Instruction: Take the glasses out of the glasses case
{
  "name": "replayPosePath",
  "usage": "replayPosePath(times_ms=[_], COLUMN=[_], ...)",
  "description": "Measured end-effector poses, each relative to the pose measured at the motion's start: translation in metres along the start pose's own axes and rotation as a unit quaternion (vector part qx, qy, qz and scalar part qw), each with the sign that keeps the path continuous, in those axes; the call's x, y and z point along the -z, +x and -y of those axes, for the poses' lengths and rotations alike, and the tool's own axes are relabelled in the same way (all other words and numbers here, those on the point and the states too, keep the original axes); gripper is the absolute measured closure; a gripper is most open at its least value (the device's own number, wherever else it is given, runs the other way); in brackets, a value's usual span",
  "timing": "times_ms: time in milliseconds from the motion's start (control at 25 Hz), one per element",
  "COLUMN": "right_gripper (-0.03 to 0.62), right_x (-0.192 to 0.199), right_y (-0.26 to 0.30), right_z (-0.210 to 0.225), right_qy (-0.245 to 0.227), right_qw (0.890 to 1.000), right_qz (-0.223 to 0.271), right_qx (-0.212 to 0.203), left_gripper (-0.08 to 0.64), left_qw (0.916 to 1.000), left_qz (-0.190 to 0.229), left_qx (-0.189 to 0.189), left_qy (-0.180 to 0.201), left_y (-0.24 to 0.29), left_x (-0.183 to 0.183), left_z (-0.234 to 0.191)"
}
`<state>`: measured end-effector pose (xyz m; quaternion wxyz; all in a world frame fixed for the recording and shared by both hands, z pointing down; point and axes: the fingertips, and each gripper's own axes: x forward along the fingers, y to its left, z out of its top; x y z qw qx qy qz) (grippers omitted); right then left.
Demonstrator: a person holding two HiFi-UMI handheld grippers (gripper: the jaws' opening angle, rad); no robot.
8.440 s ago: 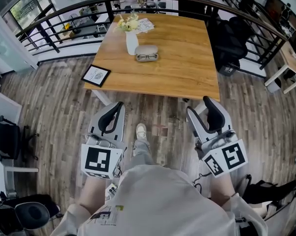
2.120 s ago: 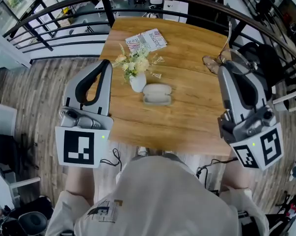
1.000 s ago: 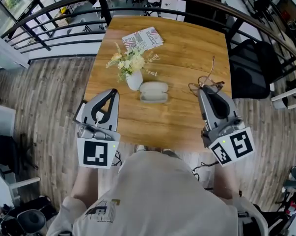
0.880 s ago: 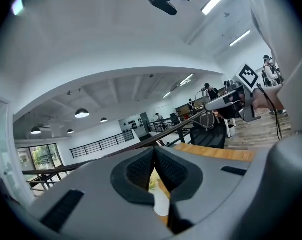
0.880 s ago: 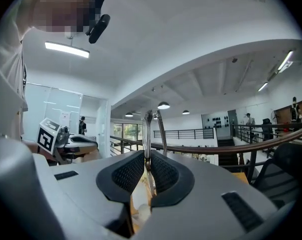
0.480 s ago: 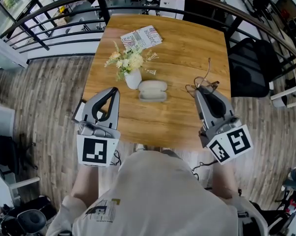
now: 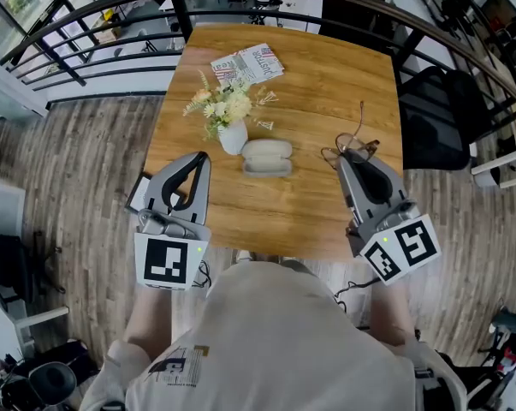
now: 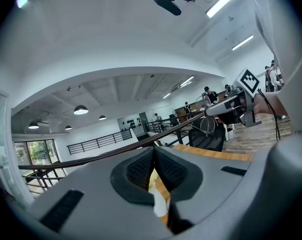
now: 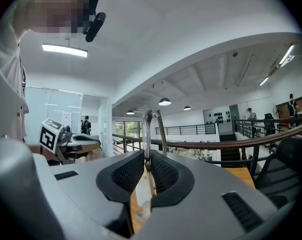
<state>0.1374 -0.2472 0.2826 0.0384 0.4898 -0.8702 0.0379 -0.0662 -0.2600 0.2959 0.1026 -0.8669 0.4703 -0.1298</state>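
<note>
A light grey glasses case [image 7: 267, 157] lies on the wooden table [image 7: 283, 204], just right of a white vase. No glasses show in it. My right gripper [image 7: 347, 156] hovers over the table's right side, shut on the thin-framed glasses [image 7: 350, 142], which stick out past its tips with one temple arm pointing away. In the right gripper view the glasses frame [image 9: 148, 126] stands upright, pinched between the black pads [image 9: 163, 174]. My left gripper [image 7: 201, 156] hangs left of the case, shut with nothing in it; its pads [image 8: 140, 169] meet.
A white vase of flowers [image 7: 231, 134] stands touching-close to the case's left end. A magazine [image 7: 247, 63] lies at the table's far side. A black chair [image 7: 435, 114] and a dark railing [image 7: 463, 54] are on the right. A framed card [image 7: 139, 197] peeks out under my left gripper.
In the earliest frame the glasses lay in the case; now the right gripper holds them. Both grippers have since come down toward the table's near side. Over the last second almost nothing moved.
</note>
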Motion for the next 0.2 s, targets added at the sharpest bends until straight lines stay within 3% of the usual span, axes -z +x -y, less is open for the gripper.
replayPosePath(times_ms=[200], right_gripper=[0.531], right_x=[0.0017], right_y=[0.0038], right_z=[-0.002], right_qy=[-0.001], right_qw=[1.0], right_qz=[-0.003], right_qx=[-0.003], left_gripper=[0.543], left_qw=[1.0], left_qz=[0.0], left_qx=[0.002], left_qy=[-0.003], left_y=[0.0009], left_x=[0.0012], left_z=[0.0])
